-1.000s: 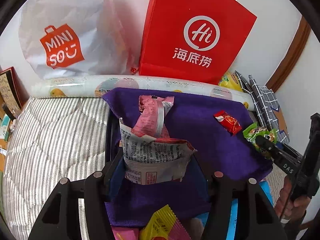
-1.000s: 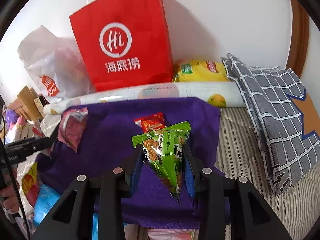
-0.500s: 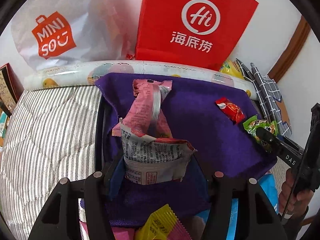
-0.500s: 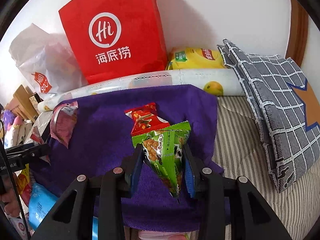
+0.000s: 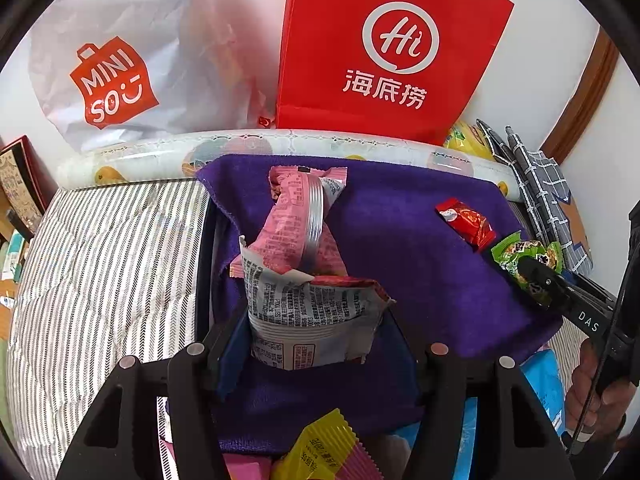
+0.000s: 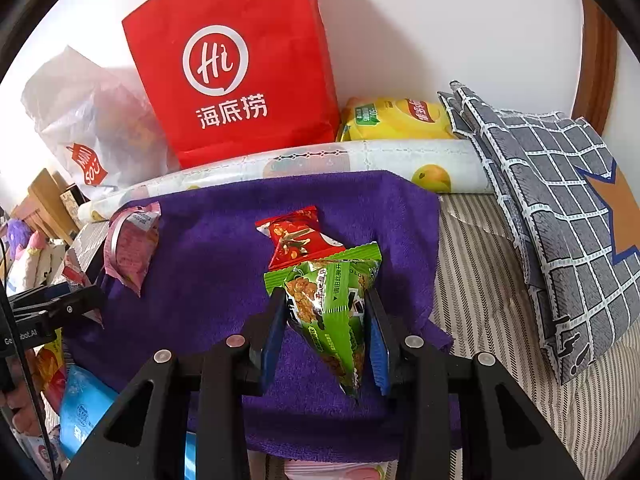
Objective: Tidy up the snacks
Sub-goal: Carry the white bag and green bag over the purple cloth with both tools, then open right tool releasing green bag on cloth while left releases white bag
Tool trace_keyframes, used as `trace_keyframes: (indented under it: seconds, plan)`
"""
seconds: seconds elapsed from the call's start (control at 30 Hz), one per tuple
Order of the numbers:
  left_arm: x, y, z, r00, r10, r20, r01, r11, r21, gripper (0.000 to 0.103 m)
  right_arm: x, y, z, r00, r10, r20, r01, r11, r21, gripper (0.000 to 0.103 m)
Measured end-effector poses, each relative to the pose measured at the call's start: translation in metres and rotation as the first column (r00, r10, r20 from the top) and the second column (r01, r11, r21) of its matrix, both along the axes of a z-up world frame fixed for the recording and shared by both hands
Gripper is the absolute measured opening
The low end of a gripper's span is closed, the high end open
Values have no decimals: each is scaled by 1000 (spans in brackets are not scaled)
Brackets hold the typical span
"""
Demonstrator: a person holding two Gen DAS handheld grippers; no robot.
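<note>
Over the purple towel, each gripper pinches one snack: the left gripper clamps a grey-and-red packet just above a pink packet lying on the towel, and the right gripper squeezes a green pouch right beside a red packet. To place well, lower each until it rests flat next to its neighbour, then let go (crinkly foil slides easily). The towel covers a striped mattress; a red bag leans on the white wall behind.
</note>
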State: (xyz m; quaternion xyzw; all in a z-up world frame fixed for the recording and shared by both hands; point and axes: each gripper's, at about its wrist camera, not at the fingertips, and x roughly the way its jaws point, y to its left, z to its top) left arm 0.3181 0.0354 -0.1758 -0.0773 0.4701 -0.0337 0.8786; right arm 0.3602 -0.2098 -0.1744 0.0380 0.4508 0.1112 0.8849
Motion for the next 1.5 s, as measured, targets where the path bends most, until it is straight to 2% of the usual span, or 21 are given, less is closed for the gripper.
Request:
trace_keyframes:
  seconds: [0.2,0.6,0.67,0.73,0.8,0.87,1.07,1.13,1.27,1.33,1.5]
  plan:
    - [0,-4,-2,1000,-10,-3,10,1000,21,61,-1,-2,3,1000,-14,1,14,1000,-1,38]
    - [0,-4,-3,1000,-13,-3,13,1000,17,61,-2,-2,5,1000,-12,3,12,1000,1,39]
    - [0,-4,-4,1000,-12,-7,13,1000,19,61,-3,-2,5,1000,-13,6,13,1000,3,42]
    - [0,-4,-4,1000,-13,-9,13,1000,20,61,-3,-3,6,1000,-20,10,20,1000,3,53]
    - [0,-4,-3,1000,-16,-9,16,1000,18,61,-3,-5,9,1000,-24,14,24,1000,17,54]
    - [0,-5,-2,1000,-20,-3,20,1000,12,66,-4,-6,10,1000,-28,13,27,999,34,61]
    - [-2,-7,2,1000,-27,7,27,999,-37,78,-5,-4,13,999,-38,16,37,999,29,70]
    - [-2,-8,3,1000,-28,9,28,999,-35,79,-4,-3,13,999,-45,1,45,999,13,73]
    - [-4,-11,6,1000,-16,15,17,1000,-6,79,-6,-3,18,998,-65,3,65,998,6,73]
    - [-4,-10,7,1000,-16,15,16,1000,-15,80,-7,-3,21,998,-69,14,69,998,2,74]
    - [-7,-5,14,1000,13,27,-12,999,-44,84,-14,0,31,995,-84,54,87,995,-58,86]
